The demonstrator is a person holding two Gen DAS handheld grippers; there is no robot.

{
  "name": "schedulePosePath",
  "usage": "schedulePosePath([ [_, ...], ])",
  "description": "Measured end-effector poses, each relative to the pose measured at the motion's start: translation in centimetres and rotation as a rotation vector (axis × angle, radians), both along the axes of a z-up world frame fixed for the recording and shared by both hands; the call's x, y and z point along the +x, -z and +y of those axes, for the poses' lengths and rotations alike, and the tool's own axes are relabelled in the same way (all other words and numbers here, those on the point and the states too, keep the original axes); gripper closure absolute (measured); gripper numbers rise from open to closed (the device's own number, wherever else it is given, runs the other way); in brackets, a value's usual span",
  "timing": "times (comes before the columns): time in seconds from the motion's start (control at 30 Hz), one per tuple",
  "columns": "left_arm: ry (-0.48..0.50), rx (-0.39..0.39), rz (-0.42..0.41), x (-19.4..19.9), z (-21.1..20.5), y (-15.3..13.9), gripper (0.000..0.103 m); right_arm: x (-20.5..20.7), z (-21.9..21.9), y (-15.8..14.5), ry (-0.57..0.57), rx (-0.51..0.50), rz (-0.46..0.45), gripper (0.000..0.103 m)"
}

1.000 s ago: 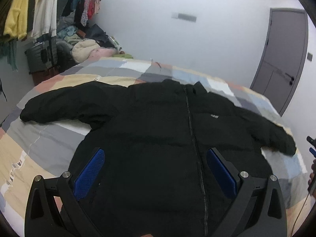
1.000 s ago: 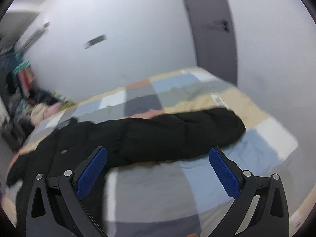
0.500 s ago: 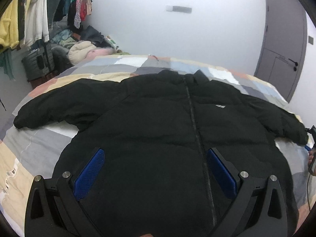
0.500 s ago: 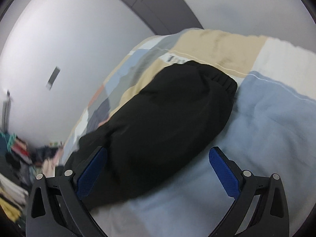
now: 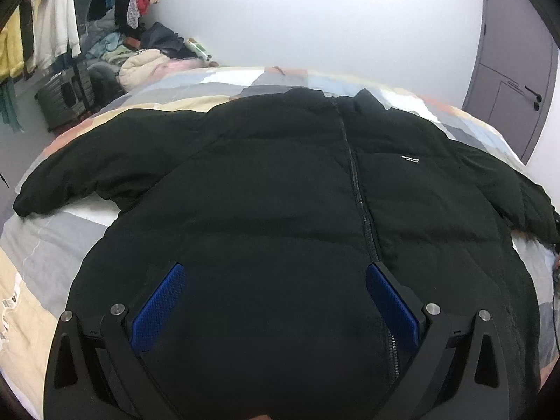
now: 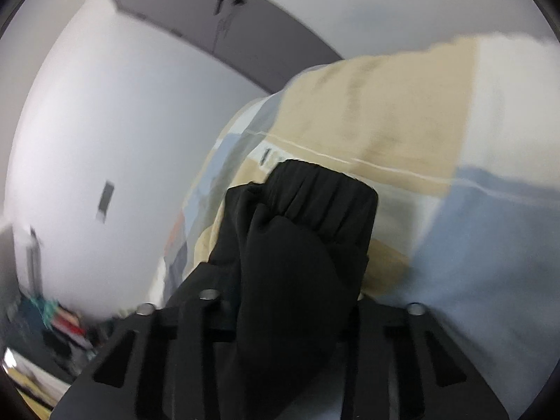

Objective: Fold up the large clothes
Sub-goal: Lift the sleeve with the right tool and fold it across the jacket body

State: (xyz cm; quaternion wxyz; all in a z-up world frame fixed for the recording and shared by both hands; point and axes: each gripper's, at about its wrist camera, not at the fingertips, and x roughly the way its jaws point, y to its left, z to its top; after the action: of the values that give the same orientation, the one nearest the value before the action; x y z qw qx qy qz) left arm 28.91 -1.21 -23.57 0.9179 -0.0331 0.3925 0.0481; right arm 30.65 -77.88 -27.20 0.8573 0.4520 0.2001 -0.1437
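Observation:
A black puffer jacket (image 5: pixel 280 192) lies front up on the patchwork bed (image 5: pixel 42 255), zipped, both sleeves spread out to the sides. My left gripper (image 5: pixel 274 301) is open and empty, its blue pads (image 5: pixel 159 304) hovering over the jacket's lower front near the hem. My right gripper (image 6: pixel 290 280) is shut on the jacket's right sleeve (image 6: pixel 301 245) just behind the elastic cuff (image 6: pixel 325 192); the bunched black cloth hides its pads. The cuff end is lifted a little off the bedspread (image 6: pixel 490 227).
A pile of clothes (image 5: pixel 147 59) and a dark suitcase (image 5: pixel 66 94) stand past the bed's far left corner, with hanging clothes (image 5: pixel 52 17) above. A grey door (image 5: pixel 514 70) is at the right. White walls run behind the bed.
My right gripper moved in on the sleeve's cuff end and closed on it. My left gripper shifted slightly closer over the jacket body and stayed open.

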Motion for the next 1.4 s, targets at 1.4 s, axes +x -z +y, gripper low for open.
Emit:
schedulePosePath([
  [1.4, 0.094, -0.017, -0.224, -10.7, 6.0, -8.1, 0.000, 0.2, 32.6, -37.8, -0.337, -0.602, -0.216, 0.096],
])
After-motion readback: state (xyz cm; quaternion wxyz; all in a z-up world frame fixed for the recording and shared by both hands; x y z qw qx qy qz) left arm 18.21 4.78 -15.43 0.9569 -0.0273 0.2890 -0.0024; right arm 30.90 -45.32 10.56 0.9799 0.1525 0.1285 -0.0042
